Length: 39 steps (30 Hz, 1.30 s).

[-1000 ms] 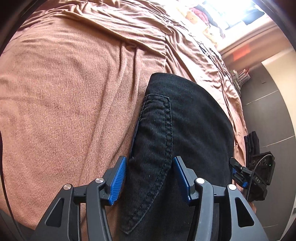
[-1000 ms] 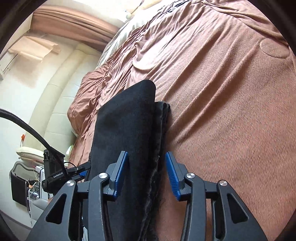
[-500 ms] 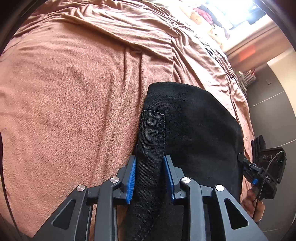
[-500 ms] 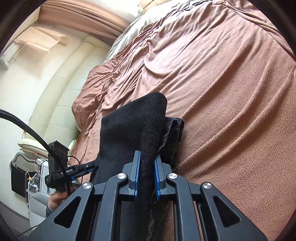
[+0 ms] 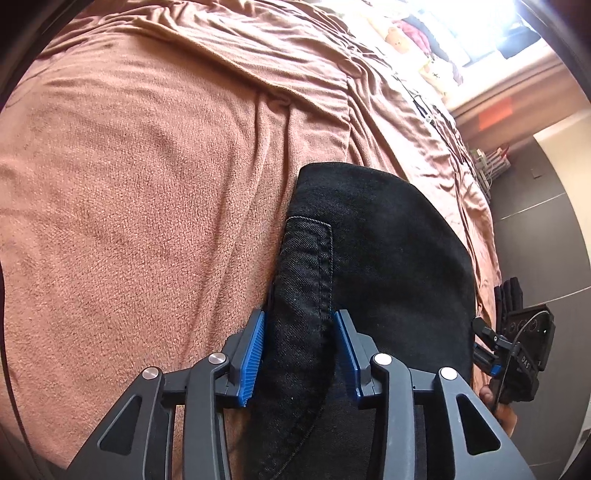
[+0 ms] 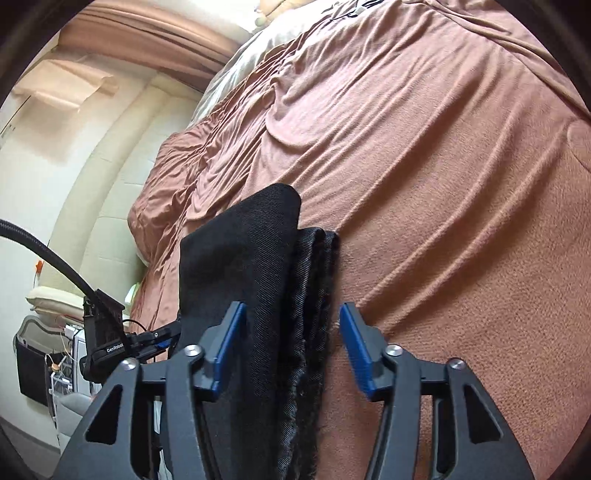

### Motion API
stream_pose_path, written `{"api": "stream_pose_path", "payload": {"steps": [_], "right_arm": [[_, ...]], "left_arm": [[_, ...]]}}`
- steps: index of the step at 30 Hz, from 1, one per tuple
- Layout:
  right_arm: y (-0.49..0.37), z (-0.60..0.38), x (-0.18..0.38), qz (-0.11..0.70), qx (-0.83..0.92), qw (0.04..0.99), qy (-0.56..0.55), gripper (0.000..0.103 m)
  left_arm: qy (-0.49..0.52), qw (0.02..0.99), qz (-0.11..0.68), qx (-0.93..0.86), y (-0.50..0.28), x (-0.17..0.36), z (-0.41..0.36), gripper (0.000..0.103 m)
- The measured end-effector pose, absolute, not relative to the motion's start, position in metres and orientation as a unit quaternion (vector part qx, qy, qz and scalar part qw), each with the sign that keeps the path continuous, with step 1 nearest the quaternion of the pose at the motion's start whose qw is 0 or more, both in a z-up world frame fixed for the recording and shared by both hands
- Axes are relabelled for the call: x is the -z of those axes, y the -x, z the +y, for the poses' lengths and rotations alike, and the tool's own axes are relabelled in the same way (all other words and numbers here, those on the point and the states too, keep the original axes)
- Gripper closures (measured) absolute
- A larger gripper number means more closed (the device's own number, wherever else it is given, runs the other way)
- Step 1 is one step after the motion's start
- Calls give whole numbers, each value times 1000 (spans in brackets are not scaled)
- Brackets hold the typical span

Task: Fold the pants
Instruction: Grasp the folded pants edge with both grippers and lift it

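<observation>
A rumpled brown blanket [image 5: 155,192] is spreading ahead of and beneath the fingers in both views. Far ahead and to the right, bright clutter [image 5: 424,33] is lying by a window. Up and to the left, a cream padded headboard [image 6: 110,177] is curving under a tan curtain [image 6: 147,26].

1 pr black pants [image 5: 388,258], 1 brown blanket [image 5: 147,184], 2 grippers: left [image 5: 299,350], right [image 6: 291,347]

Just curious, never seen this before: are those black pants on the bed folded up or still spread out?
Folded. The black pants lie as a compact stack on the brown blanket, several layered edges showing along one side.
</observation>
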State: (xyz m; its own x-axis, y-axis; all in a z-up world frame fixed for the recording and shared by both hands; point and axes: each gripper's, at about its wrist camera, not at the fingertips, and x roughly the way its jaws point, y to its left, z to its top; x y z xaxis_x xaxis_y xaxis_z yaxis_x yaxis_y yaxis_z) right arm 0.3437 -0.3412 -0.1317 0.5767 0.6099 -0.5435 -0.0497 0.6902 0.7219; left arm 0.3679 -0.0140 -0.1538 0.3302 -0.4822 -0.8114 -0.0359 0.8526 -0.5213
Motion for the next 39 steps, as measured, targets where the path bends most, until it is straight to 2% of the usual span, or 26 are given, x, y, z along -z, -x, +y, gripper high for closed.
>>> {"api": "stream_pose_path", "payload": {"steps": [8, 25, 28, 30, 33, 39], "right_arm": [[-346, -348, 149, 442, -221, 789, -365, 48], [-393, -341, 159, 473, -286, 750, -363, 46], [-390, -341, 157, 465, -283, 761, -354, 54], [-383, -341, 154, 459, -280, 768, -347, 62], [-374, -335, 147, 449, -278, 782, -331, 69], [-353, -325, 123, 418, -284, 806, -307, 74]], "left_arm": [[238, 773, 566, 156, -360, 158, -13, 55], [283, 759, 554, 192, -374, 174, -11, 53], [277, 762, 551, 198, -375, 171, -11, 59], [271, 767, 545, 201, -372, 168, -11, 66], [269, 776, 531, 209, -367, 160, -11, 71], [264, 791, 504, 225, -357, 139, -10, 76]]}}
